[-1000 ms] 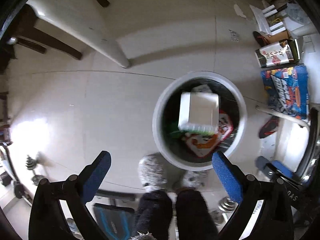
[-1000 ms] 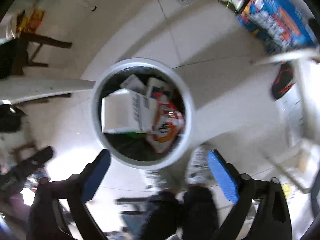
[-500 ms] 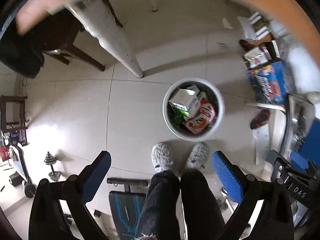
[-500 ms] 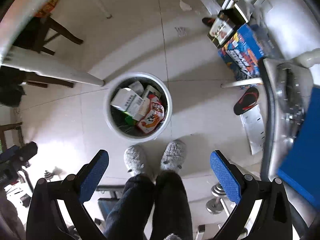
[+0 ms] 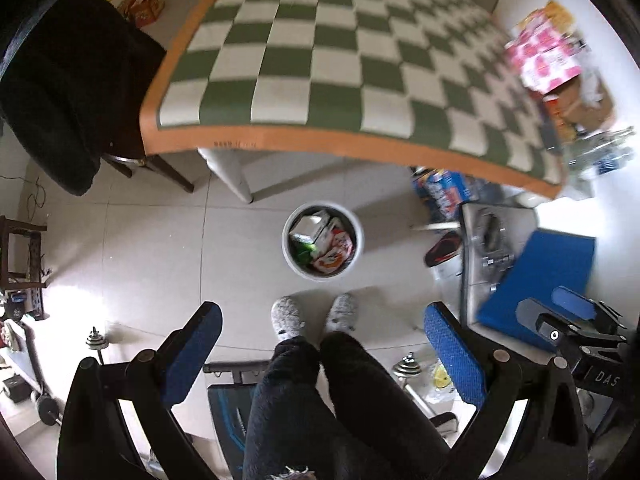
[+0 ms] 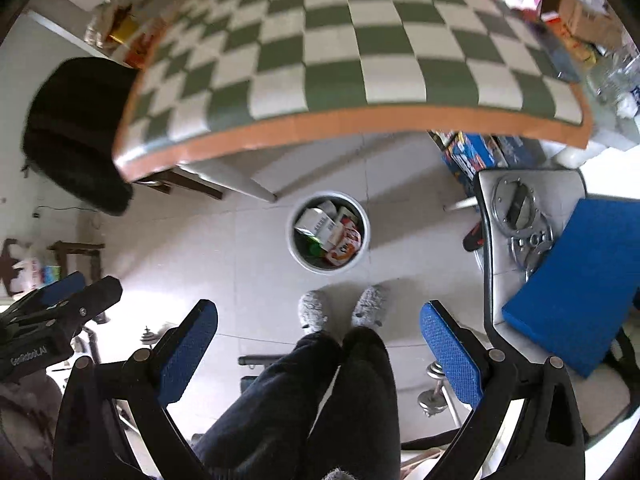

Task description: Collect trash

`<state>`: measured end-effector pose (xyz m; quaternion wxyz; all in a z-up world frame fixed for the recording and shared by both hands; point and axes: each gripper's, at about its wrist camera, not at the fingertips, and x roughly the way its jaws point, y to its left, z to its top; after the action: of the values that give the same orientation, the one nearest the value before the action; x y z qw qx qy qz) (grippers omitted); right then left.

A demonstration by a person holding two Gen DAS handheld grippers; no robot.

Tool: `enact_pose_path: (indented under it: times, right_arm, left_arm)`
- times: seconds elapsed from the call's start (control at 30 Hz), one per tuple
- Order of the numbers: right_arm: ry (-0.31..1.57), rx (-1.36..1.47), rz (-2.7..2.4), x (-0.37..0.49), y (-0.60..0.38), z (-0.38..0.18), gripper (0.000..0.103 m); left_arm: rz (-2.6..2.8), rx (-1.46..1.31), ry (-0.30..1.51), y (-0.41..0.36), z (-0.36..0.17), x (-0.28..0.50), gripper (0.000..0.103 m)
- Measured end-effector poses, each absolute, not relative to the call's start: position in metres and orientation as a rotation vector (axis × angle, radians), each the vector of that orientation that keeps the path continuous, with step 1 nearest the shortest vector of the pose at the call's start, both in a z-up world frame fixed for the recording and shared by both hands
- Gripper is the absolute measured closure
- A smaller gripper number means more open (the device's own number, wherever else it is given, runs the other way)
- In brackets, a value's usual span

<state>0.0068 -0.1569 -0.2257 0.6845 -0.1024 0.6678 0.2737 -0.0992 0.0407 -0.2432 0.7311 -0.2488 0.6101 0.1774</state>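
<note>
A round white trash bin (image 5: 288,254) stands on the tiled floor far below, near the table's front edge. It holds a white carton (image 5: 310,227), a red-and-white wrapper (image 5: 334,250) and something green. It also shows in the right wrist view (image 6: 294,252). My left gripper (image 5: 322,354) is open and empty, high above the floor. My right gripper (image 6: 318,350) is open and empty too. The left gripper shows at the left edge of the right wrist view (image 6: 56,312); the right gripper shows at the right of the left wrist view (image 5: 576,328).
A table with a green-and-white checked cloth (image 5: 320,52) fills the top. A pink-and-white packet (image 5: 542,60) and cardboard boxes (image 5: 580,108) lie at its right end. A dark chair (image 5: 60,88) stands at the left. The person's legs and grey slippers (image 5: 286,318) are below.
Both grippers have risen from just above the bin to above table height. The bin now looks small and the checked tabletop has come into view. Both stay open and empty.
</note>
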Motion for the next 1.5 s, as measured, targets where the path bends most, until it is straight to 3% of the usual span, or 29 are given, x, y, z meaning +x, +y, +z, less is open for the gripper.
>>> enact_pose_path:
  times: [0.33, 0.53, 1.5]
  right_arm:
    - [1.427, -0.149, 0.757, -0.017, -0.179, -0.119, 0.001]
    - [1.411, -0.118, 0.843, -0.024, -0.181, -0.085, 0.000]
    - [1.436, -0.119, 0.905, -0.029, -0.192, -0.068, 0.000]
  left_arm:
    - [0.295, -0.602, 1.196, 0.028, -0.154, -0.124, 0.000]
    - [0.233, -0.640, 1.131, 0.021, -0.123, -0.132, 0.000]
    - [0.190, -0.637, 1.086, 0.012, -0.097, -0.148, 0.000]
